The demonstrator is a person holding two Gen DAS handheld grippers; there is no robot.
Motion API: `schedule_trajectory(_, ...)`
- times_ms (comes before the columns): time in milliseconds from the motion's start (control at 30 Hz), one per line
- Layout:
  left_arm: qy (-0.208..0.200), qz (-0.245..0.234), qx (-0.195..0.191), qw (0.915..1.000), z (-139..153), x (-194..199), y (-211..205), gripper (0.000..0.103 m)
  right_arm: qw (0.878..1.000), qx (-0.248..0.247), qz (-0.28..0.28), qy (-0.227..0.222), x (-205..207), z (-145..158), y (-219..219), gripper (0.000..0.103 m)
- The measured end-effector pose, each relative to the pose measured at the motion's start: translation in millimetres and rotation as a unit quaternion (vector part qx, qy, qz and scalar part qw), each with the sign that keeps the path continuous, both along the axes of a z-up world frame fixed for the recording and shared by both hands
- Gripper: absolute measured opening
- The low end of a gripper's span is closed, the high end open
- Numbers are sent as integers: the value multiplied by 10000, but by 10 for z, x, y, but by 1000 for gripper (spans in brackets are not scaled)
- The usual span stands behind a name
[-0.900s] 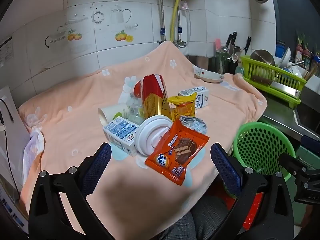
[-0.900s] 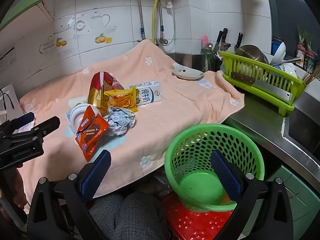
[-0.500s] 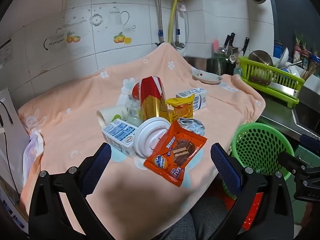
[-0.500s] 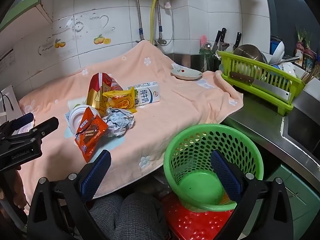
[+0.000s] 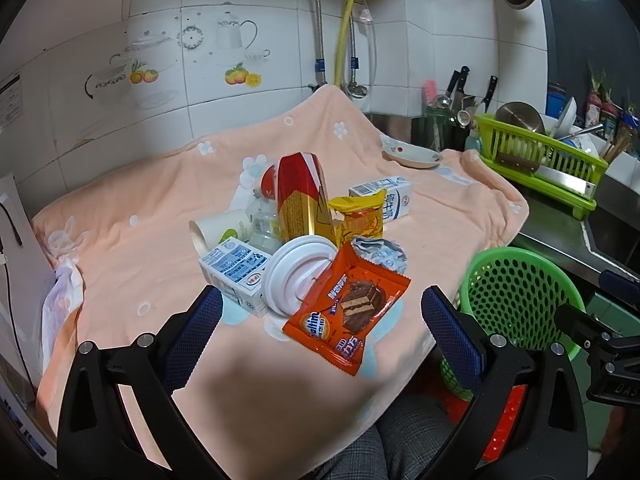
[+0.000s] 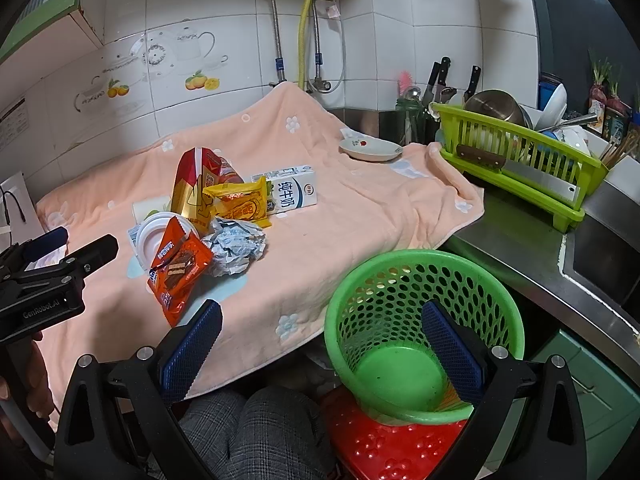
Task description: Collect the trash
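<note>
On the peach flowered towel (image 5: 132, 236): a heap of trash, both grippers spread wide and holding nothing.

The heap sits mid-towel, and its nearest piece is the orange chocolate-wafer wrapper (image 5: 347, 312), which leans on a white round plastic lid (image 5: 295, 276). Left of the wrapper lies a small blue-and-white milk carton (image 5: 236, 270); behind it are a crumpled silver foil wad (image 5: 380, 252), a yellow snack packet (image 5: 358, 216), a tall red-and-gold snack bag (image 5: 300, 200), a white paper cup (image 5: 216, 230) on its side and a larger white milk carton (image 5: 390, 200). The left gripper (image 5: 322, 330) hovers just before the wrapper, touching nothing. Right of the wrapper, beyond the towel's edge, the right gripper (image 6: 322, 346) hangs over the rim of a green perforated plastic basket (image 6: 424, 280) standing on a red plastic stool (image 6: 384, 452).
</note>
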State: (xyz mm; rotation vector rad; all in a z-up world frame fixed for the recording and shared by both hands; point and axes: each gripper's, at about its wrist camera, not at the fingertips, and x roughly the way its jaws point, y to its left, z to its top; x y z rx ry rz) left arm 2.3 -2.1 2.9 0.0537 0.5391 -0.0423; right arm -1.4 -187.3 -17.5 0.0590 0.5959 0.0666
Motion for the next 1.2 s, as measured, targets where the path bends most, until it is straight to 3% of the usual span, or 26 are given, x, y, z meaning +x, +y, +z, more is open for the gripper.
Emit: schedule_trajectory(1200,86,55,-78,9999,-50,75,20,98,10000,-53,51,41,106,-15,34,97)
